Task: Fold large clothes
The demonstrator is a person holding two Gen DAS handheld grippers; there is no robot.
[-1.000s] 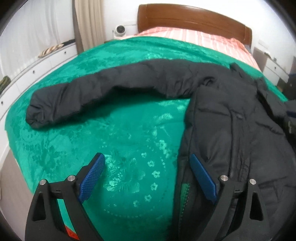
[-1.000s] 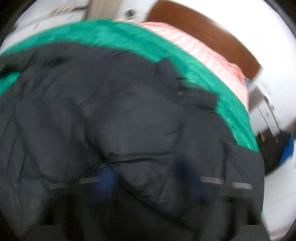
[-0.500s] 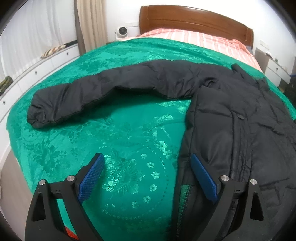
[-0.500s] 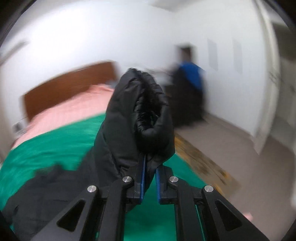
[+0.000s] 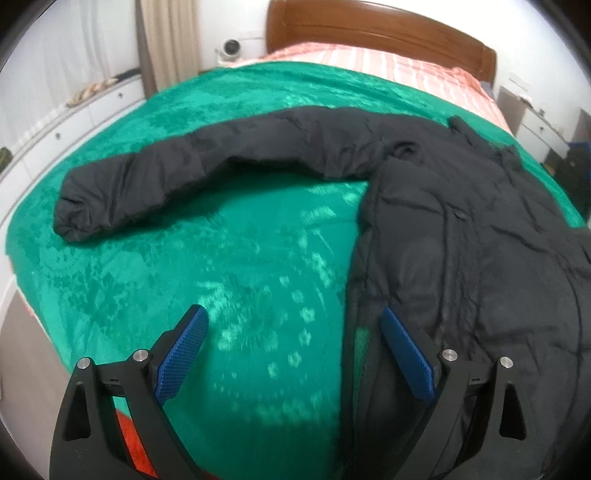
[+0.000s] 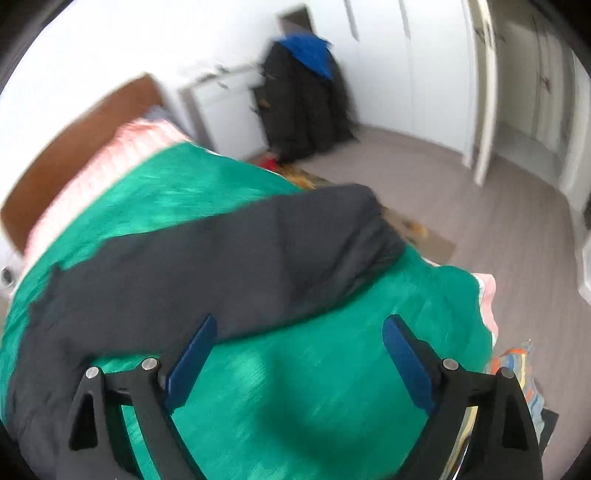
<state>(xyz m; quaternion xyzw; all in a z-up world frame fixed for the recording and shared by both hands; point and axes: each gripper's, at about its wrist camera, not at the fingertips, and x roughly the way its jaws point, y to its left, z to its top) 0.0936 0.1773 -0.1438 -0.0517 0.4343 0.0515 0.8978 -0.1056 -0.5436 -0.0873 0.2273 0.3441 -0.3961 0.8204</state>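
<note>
Jacket [image 5: 461,236]: in your left wrist view the black padded garment lies flat on the green blanket [image 5: 229,266] that covers the bed. Its body fills the right half of the view. One sleeve [image 5: 177,173] stretches out to the left, its cuff resting near the blanket's left edge. Your left gripper [image 5: 291,343] hangs above the blanket with its blue pads spread wide and nothing between them; the right-hand pad sits over the jacket's side edge, and contact there cannot be confirmed. The wooden headboard [image 5: 369,26] and a striped pink sheet [image 5: 388,62] lie beyond the blanket.

In your right wrist view, which is blurred, the other sleeve [image 6: 258,251] lies across the green blanket [image 6: 314,387], its cuff end toward the bed's far edge. Your right gripper [image 6: 295,358] is opening, with only blanket showing between the pads and the sleeve lying just beyond the fingertips [image 6: 192,354]. Dark clothes with a blue item on top [image 6: 303,92] stand against the white wall.
</note>
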